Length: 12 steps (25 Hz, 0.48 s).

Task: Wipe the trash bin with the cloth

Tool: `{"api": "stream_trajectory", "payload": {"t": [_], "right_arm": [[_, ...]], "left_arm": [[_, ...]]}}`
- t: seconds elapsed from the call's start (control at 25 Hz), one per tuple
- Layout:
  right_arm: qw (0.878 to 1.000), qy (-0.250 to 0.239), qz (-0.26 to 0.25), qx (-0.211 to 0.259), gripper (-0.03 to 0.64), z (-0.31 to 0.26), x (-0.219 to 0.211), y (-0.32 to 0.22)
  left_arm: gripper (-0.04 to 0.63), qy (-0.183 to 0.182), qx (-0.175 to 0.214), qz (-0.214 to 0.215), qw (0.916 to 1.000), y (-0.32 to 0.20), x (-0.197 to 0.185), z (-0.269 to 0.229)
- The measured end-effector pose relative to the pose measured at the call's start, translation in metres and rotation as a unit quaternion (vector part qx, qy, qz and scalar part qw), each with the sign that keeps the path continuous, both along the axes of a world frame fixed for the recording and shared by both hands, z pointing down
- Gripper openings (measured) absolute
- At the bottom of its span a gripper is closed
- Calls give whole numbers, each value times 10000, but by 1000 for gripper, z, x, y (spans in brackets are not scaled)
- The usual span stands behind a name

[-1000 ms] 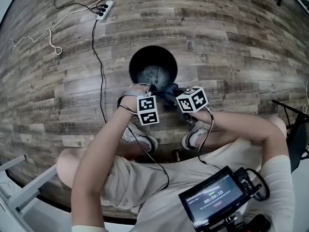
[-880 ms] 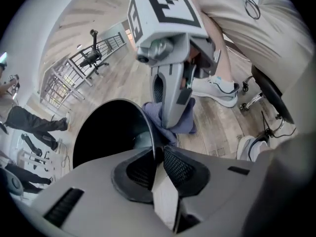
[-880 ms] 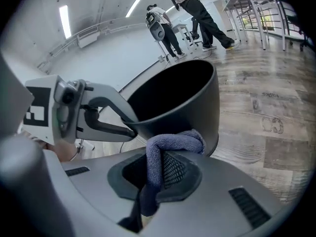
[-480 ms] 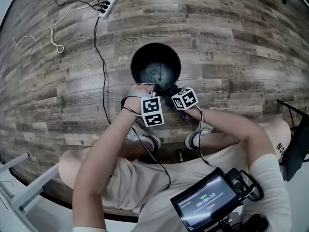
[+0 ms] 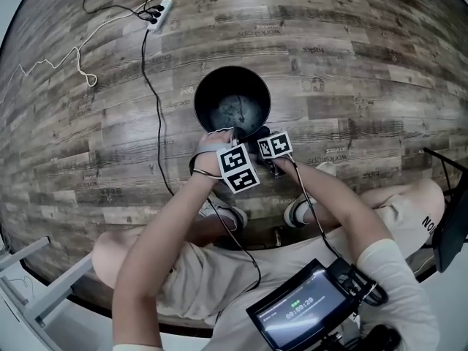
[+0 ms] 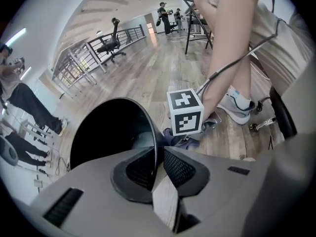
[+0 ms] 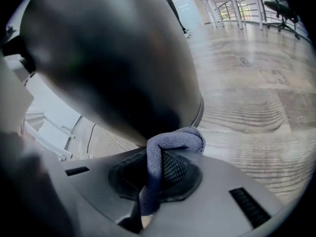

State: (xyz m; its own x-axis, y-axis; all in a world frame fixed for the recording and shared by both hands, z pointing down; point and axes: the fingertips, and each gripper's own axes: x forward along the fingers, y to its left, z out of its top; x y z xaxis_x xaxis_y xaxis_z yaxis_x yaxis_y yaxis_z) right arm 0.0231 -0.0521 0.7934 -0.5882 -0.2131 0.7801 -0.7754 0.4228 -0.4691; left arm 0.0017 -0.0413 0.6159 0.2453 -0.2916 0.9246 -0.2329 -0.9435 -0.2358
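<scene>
One bin [image 5: 232, 69] is standing on the floor [image 5: 351, 64], two grippers working it. The left gripper [image 6: 157, 158] is clamping its rim, jaws narrow. The right gripper [image 7: 155, 171] is pinching the one cloth [image 7: 178, 138] right at the bin's outer wall. Floor print is showing too small to read.

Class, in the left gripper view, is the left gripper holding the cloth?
No; the left gripper pinches the rim of the trash bin; the right gripper holds the cloth.

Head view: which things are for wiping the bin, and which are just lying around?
For the job: trash bin, cloth, left gripper jaws on the bin's rim, right gripper jaws on the cloth.
Lying about: power strip, black cable, white cord.
</scene>
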Motion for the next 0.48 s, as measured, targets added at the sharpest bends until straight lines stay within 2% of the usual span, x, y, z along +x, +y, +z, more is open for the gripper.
{"api": "stream_trajectory", "payload": {"t": [0.2, 0.28, 0.36, 0.48], "right_arm": [[9998, 48, -180, -22, 26, -9, -2, 5], [9996, -3, -280, -39, 26, -22, 1, 9], [9992, -47, -395, -45, 26, -39, 6, 15], [9980, -144, -608, -40, 26, -73, 12, 27]], "left_arm": [[75, 421, -201, -357, 9983, -3, 2, -4], [75, 645, -224, -343, 9971, -2, 6, -10], [86, 673, -104, -35, 9977, 0, 9, -16], [131, 529, 94, 558, 9970, 2, 7, -25]]}}
